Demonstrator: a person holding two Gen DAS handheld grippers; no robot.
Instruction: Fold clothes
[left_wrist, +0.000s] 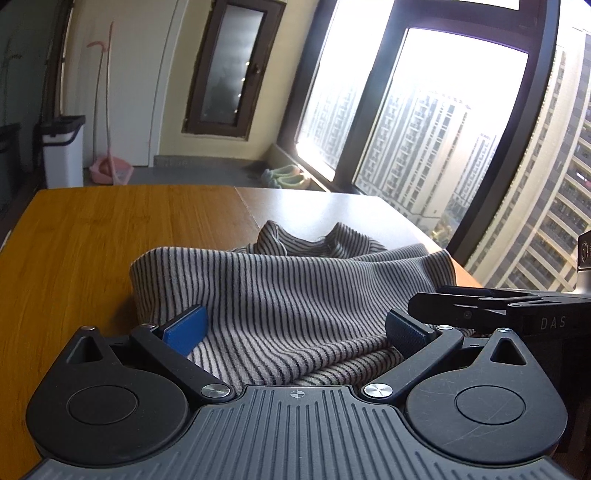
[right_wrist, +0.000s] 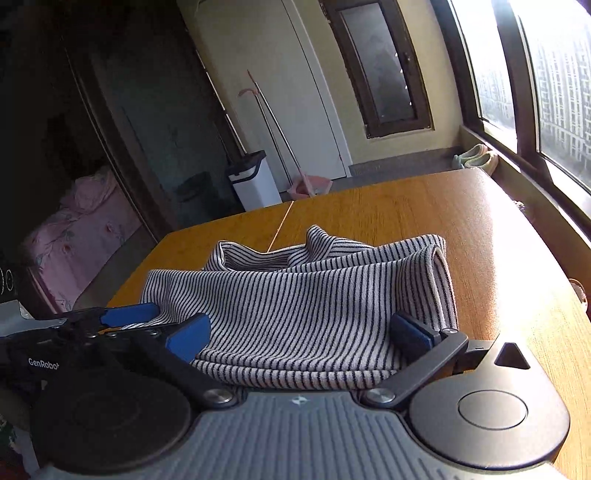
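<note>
Striped top (left_wrist: 288, 295) lying folded on the wooden table (left_wrist: 110, 229), near the window side. Left gripper (left_wrist: 295, 332) spread wide, blue pads (left_wrist: 186, 328) on each side of the cloth, not squeezing. Right gripper (right_wrist: 299, 332) spread wide too, over the near edge, let go.

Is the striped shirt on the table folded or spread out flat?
Folded: the striped shirt lies doubled over, with a rolled fold edge at one side and the collar behind.
</note>
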